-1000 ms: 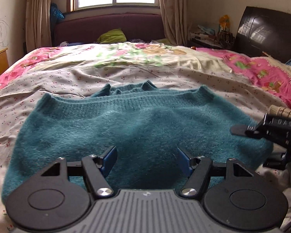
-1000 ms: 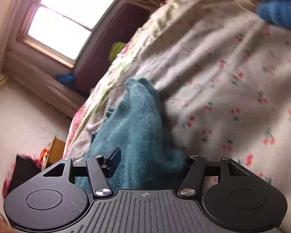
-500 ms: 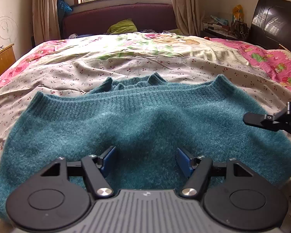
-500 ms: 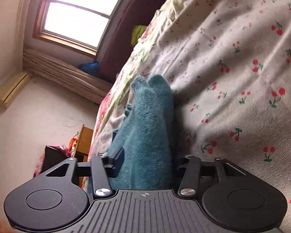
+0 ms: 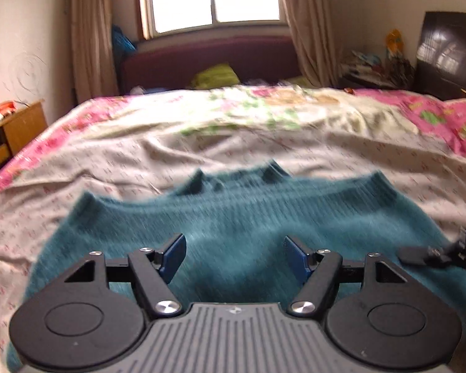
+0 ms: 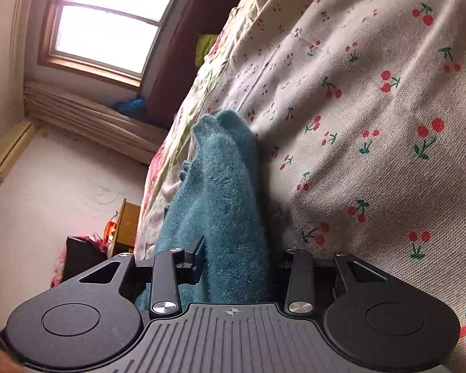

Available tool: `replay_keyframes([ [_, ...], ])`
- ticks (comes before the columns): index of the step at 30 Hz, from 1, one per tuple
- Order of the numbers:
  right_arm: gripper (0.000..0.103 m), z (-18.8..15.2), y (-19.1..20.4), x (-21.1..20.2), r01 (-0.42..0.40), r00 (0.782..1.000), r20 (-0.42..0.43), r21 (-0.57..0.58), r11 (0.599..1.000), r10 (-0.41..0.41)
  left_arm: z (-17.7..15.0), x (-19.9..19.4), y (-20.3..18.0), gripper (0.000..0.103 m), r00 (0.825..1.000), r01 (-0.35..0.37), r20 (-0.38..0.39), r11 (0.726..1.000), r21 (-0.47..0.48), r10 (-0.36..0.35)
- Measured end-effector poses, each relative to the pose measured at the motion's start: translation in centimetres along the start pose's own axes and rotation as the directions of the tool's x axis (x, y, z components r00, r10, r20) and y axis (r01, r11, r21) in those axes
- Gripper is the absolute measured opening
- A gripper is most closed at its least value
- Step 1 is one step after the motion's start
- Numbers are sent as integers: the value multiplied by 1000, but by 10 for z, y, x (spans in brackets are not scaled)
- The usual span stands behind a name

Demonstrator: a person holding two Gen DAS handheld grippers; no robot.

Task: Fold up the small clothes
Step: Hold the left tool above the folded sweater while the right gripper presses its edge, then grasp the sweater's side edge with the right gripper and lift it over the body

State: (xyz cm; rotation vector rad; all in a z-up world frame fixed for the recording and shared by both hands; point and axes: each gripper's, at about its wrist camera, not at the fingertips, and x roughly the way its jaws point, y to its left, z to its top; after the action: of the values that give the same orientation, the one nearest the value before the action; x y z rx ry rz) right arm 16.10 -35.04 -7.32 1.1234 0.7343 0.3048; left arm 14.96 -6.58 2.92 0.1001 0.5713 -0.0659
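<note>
A fuzzy teal sweater lies spread on the cherry-print bed sheet, its ribbed edge away from me. My left gripper hovers over the sweater's near part, jaws wide and open, nothing pinched. One finger of the right gripper shows at the sweater's right edge. In the right wrist view, rolled sideways, a bunched fold of the sweater fills the gap of my right gripper. Its jaws are closing and press on the fabric. The left finger touches the knit; the other is mostly hidden behind it.
The sheet runs right beside the right gripper. A pink floral quilt covers the bed's far right. A wooden nightstand stands at left, a dark headboard at right, and a purple sofa under the window.
The right gripper's jaws have narrowed onto the sweater's edge while it rolled and sank toward the sheet. The left gripper shifted a little over the sweater and stays wide.
</note>
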Motion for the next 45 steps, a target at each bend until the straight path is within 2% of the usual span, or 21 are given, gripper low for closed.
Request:
replay_keyframes([
  [1, 32, 1, -2, 0, -7, 1000, 0, 19, 1000, 7, 0, 7, 1, 80, 1000, -28, 8, 1000, 13, 28],
  [2, 31, 1, -2, -1, -10, 1000, 0, 27, 1000, 10, -4, 19, 1, 80, 998, -53, -20, 998, 41, 54],
  [4, 29, -2, 0, -4, -6, 1000, 8, 19, 1000, 6, -20, 45, 6, 80, 993, -17, -117, 999, 47, 22],
  [6, 28, -6, 7, -7, 15, 1000, 23, -8, 1000, -15, -27, 47, 8, 81, 997, 0, -78, 999, 40, 4],
  [9, 26, -8, 17, -14, 31, 999, 34, -19, 999, -31, -22, 39, 15, 80, 997, 25, -67, 999, 29, -23],
  [12, 23, -11, 34, -23, 53, 997, 54, -44, 998, -51, -24, 20, 31, 80, 1000, 24, 15, 999, -23, -24],
  [13, 22, -11, 42, -25, 68, 996, 57, -57, 996, -65, -29, 20, 33, 80, 1000, 17, 20, 1000, -18, -17],
  [14, 22, -12, 51, -26, 78, 996, 54, -69, 995, -75, -36, 29, 33, 80, 999, 38, -18, 999, 2, -38],
  [16, 21, -14, 75, -24, 109, 993, 54, -114, 988, -103, -50, 33, 28, 80, 999, 34, 18, 998, 52, -35],
  [18, 21, -17, 101, -22, 143, 989, 58, -164, 976, -135, -51, 32, 26, 80, 999, 24, 28, 998, 54, -26],
  [22, 20, -27, 151, -17, 202, 979, 89, -269, 942, -184, -37, 24, 52, 78, 996, 93, -12, 994, -57, -94],
  [26, 19, -39, 189, -7, 232, 972, 114, -347, 909, -205, -32, 0, 84, 74, 998, 69, 14, 991, -118, -68],
  [28, 19, -47, 203, 3, 245, 969, 111, -368, 897, -220, -39, 13, 93, 69, 991, 114, -44, 977, -179, -123],
  [29, 19, -51, 210, 7, 257, 967, 108, -379, 889, -233, -46, 19, 89, 69, 990, 118, -57, 978, -170, -129],
  [32, 19, -66, 227, 19, 274, 962, 104, -407, 871, -254, -52, 23, 77, 69, 995, 93, -37, 991, -101, -97],
  [36, 18, -82, 251, 29, 273, 962, 104, -436, 858, -253, -48, 18, 87, 66, 992, 125, -5, 980, -156, -127],
  [37, 18, -86, 257, 32, 274, 961, 105, -450, 850, -255, -46, 14, 90, 60, 990, 139, 20, 974, -180, -137],
  [40, 18, -94, 270, 43, 280, 959, 99, -476, 834, -266, -38, 0, 93, 60, 974, 207, 139, 957, -205, -181],
  [41, 17, -96, 273, 48, 283, 958, 96, -476, 832, -271, -37, 5, 89, 60, 976, 203, 121, 961, -186, -183],
  [43, 16, -102, 276, 56, 289, 955, 87, -478, 829, -283, -47, 34, 86, 59, 977, 205, -6, 954, -220, -211],
  [45, 15, -109, 278, 64, 279, 957, 70, -480, 832, -280, -50, 40, 92, 59, 972, 227, -6, 939, -260, -236],
])
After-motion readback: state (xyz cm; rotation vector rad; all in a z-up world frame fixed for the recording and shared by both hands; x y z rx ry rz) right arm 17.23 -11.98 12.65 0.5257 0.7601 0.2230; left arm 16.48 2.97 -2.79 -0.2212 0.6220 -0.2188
